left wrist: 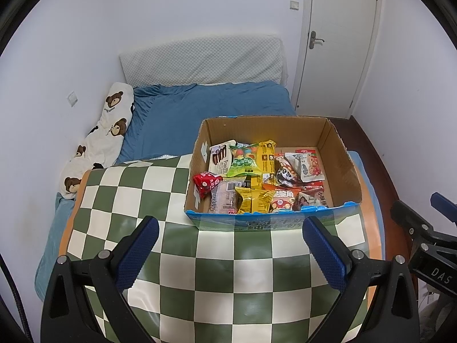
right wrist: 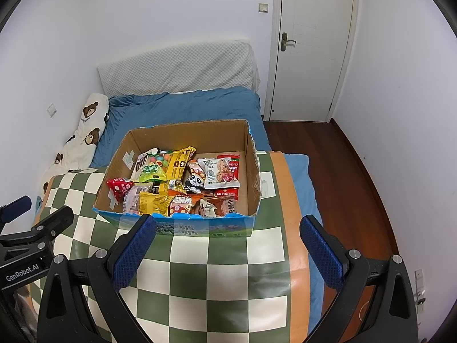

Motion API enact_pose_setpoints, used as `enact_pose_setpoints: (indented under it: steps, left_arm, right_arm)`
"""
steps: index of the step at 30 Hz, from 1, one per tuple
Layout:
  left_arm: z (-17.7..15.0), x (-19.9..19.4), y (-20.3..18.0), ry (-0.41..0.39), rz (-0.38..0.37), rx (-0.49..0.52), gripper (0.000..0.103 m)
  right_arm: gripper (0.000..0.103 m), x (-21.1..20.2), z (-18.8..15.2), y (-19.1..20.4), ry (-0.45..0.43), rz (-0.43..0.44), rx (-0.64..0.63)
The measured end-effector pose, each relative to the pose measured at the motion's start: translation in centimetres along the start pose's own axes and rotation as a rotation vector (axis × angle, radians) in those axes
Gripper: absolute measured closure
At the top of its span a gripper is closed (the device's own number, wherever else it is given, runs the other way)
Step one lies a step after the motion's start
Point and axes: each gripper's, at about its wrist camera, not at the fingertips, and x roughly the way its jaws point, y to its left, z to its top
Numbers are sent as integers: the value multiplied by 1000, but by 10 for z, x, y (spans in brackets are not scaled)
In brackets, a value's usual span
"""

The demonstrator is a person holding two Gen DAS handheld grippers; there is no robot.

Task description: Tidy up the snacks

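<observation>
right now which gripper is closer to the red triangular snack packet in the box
Left, likely. The red packet lies at the box's left end; the left gripper hovers open before that half, while the right gripper hovers open before the box's right half.

Green-and-cream checkered table — cardboard box of snacks on its far side

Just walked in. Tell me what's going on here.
A person is holding two handheld grippers over a green-and-cream checkered table set by a blue bed. Both the left gripper and the right gripper are open and empty, hovering in front of an open brown cardboard box with a blue printed front. The box is full of mixed snack packets, such as a red triangular pouch near its left wall. No snack lies on the table outside the box, and neither gripper touches anything.
</observation>
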Motion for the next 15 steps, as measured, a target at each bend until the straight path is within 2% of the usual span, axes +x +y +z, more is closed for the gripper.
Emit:
enact_pose_setpoints:
  steps: [15]
  left_arm:
    - [-2,-6,-2,-9,0,1,0]
  right_arm:
    - [1,-4,3,-2,-16,9,1]
